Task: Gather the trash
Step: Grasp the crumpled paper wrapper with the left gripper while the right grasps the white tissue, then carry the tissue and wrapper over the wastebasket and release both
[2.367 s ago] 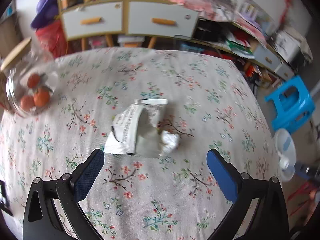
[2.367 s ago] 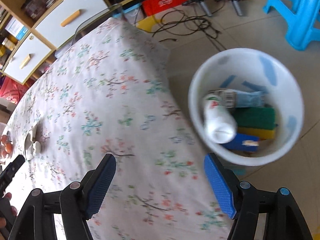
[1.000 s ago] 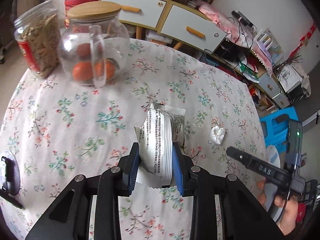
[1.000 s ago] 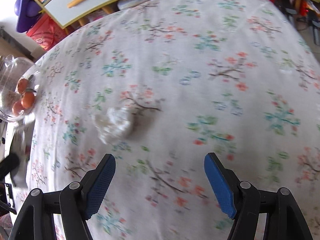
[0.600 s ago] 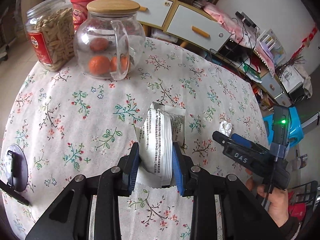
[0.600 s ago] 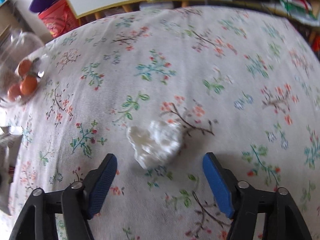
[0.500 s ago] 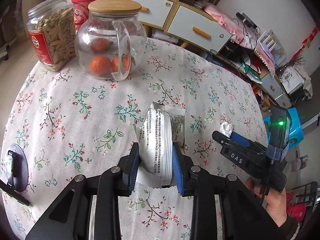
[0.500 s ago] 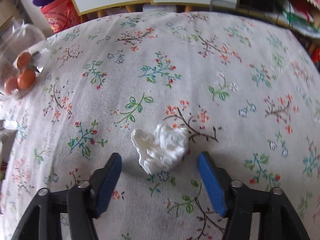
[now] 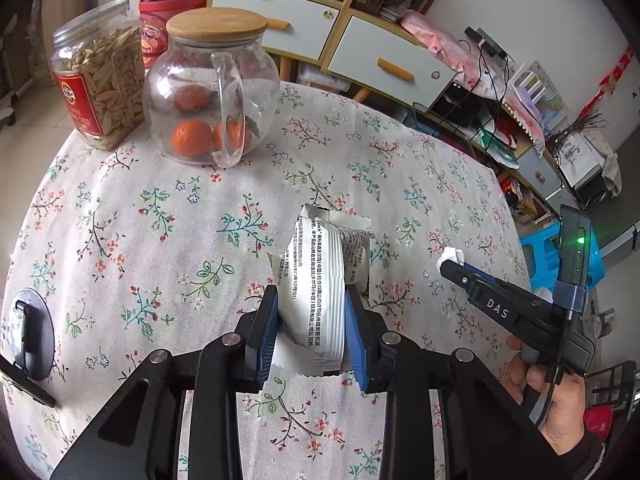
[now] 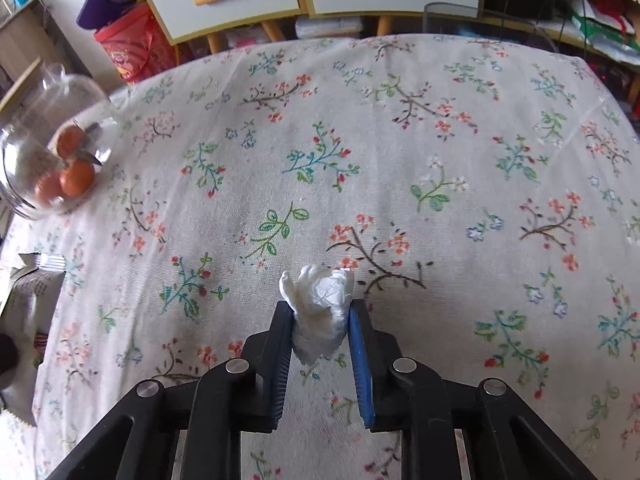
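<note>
My left gripper (image 9: pixel 312 300) is shut on a white snack wrapper (image 9: pixel 324 276) with black print, held above the floral tablecloth (image 9: pixel 160 220). My right gripper (image 10: pixel 322 312) is shut on a crumpled white tissue (image 10: pixel 320 304) at the cloth's surface. In the left wrist view the right gripper (image 9: pixel 450 266) reaches in from the right with the tissue (image 9: pixel 452 256) at its tip. The wrapper's edge (image 10: pixel 36 268) shows at the far left of the right wrist view.
A glass jug with oranges (image 9: pixel 208 92) and a jar of seeds (image 9: pixel 100 76) stand at the table's far left. A drawer cabinet (image 9: pixel 332 32) and cluttered shelves lie beyond. A blue stool (image 9: pixel 560 248) stands past the right edge.
My right gripper moved over the tissue and closed on it. My left gripper stays shut on the wrapper and has barely moved.
</note>
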`<state>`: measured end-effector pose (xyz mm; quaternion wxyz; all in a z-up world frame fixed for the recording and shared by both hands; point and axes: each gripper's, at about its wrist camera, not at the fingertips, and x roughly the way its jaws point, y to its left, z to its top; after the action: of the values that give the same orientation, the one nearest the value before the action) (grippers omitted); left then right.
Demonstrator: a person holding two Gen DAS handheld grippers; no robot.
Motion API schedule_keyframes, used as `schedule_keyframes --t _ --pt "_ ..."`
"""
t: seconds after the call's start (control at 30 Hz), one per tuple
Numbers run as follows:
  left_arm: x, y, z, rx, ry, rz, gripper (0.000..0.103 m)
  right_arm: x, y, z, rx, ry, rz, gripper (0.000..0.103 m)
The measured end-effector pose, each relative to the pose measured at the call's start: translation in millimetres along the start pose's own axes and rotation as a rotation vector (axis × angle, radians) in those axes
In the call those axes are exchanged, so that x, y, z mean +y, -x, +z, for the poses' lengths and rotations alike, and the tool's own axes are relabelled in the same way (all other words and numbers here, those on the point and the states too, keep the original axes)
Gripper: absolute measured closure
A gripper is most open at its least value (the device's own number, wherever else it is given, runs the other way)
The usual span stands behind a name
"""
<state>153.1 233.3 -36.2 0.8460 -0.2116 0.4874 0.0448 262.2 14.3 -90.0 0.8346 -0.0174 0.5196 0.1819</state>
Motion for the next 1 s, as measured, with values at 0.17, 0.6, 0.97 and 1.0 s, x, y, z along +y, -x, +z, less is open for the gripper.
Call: schedule_keyframes --t 0.17,0.6,0.97,1.0 --pt "-9 8 -1 -0.014 -0.014 -0.019 0.07 -15 23 -4 -0.013 -0.017 0.007 0.078" --pt "-55 11 -3 -0.023 -0.077 -0.074 0.07 -90 81 -14 -0.053 -0.093 -0.049 0.078" --pt "-106 -6 -5 0.005 -0.135 -0.128 0.07 -180 121 -31 -0.07 -0.252 -0.109 0.078" --pt "-114 -8 -6 0.009 -0.142 -0.135 0.07 -187 124 -33 -0.072 -0.263 -0.115 0.078"
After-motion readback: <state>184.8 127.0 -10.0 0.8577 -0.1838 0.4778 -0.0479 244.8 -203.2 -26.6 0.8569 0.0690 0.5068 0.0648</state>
